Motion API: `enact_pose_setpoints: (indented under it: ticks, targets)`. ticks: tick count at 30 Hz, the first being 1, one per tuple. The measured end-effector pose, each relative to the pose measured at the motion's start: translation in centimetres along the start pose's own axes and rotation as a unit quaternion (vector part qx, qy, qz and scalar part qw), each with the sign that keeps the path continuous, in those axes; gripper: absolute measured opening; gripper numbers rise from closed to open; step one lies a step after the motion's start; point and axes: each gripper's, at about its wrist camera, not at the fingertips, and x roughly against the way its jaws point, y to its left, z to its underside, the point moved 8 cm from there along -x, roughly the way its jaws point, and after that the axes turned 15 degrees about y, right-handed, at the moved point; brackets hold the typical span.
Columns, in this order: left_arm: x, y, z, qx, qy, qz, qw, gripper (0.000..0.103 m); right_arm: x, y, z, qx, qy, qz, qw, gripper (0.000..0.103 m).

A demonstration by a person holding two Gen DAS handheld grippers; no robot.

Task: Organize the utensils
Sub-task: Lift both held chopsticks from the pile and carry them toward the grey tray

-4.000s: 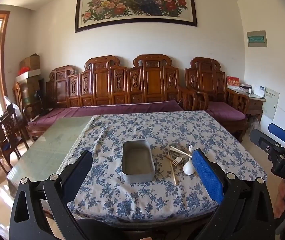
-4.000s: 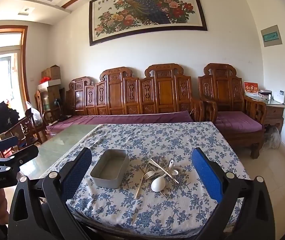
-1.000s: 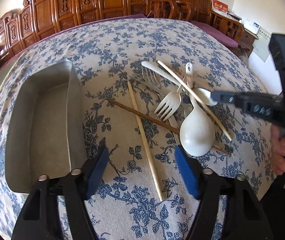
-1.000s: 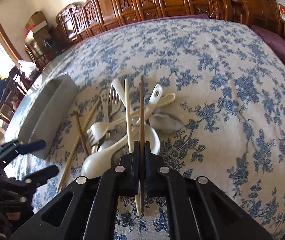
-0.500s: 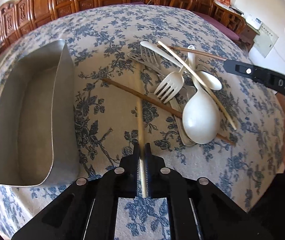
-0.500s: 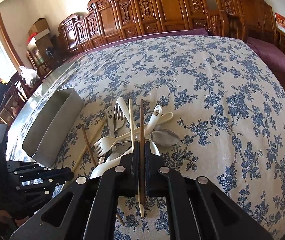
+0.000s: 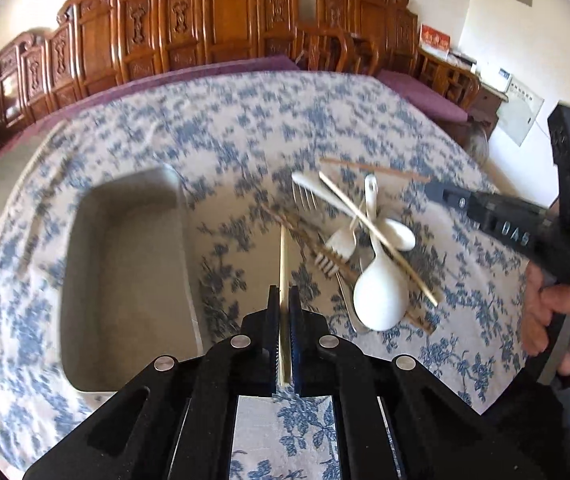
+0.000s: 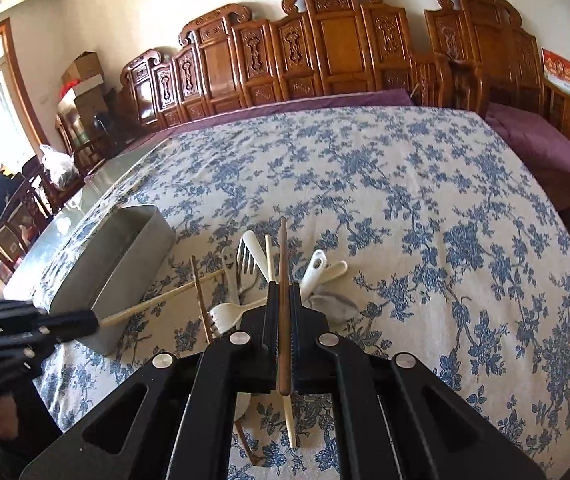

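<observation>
Two claws angled down, left claw on pale chopstick, right claw on dark chopstick.

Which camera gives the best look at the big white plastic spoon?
The left wrist view: the big white plastic spoon lies in full sight there. In the right wrist view the right gripper hides almost all of it.

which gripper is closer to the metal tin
Left. The left gripper hovers right beside the metal tin; the right gripper sits over the utensil pile, farther from it.
</observation>
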Motion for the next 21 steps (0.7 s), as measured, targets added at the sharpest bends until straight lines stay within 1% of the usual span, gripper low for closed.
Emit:
enact_pose_setpoints:
  ticks: [3, 7, 11, 15, 17, 19, 21]
  targets:
    - [1.5, 0.8, -0.5, 0.007, -0.017, 0.002, 0.9998, 0.000, 0.3, 0.5, 0.0, 0.004, -0.007, 0.001, 1.000, 0.006]
    - [3.0, 1.8, -0.7, 0.016, -0.033, 0.003, 0.9993, 0.000, 0.0, 1.3, 0.2, 0.015, -0.004, 0.000, 1.000, 0.006]
    - [2.5, 2.1, -0.4, 0.016, -0.023, -0.001, 0.9996, 0.000, -0.5, 1.8, 0.3, 0.020, 0.002, 0.002, 1.000, 0.006]
    - [0.5, 1.5, 1.1, 0.006, 0.014, 0.006, 0.9999, 0.000, -0.7, 2.0, 0.4, 0.023, 0.005, 0.004, 1.000, 0.006]
    - [-0.2, 1.3, 2.6, -0.009, 0.028, -0.007, 0.9995, 0.006, -0.8, 1.9, 0.5, 0.026, 0.008, 0.005, 1.000, 0.006]
    - [-0.9, 1.3, 4.0, -0.015, 0.038, -0.010, 0.9991, 0.022, -0.9, 2.0, 0.6, 0.028, 0.010, 0.006, 1.000, 0.006]
    - [-2.2, 1.8, 6.0, -0.010, 0.059, -0.009, 0.9982, 0.024, -0.8, 1.9, 0.6, 0.030, 0.010, 0.006, 0.999, 0.006]
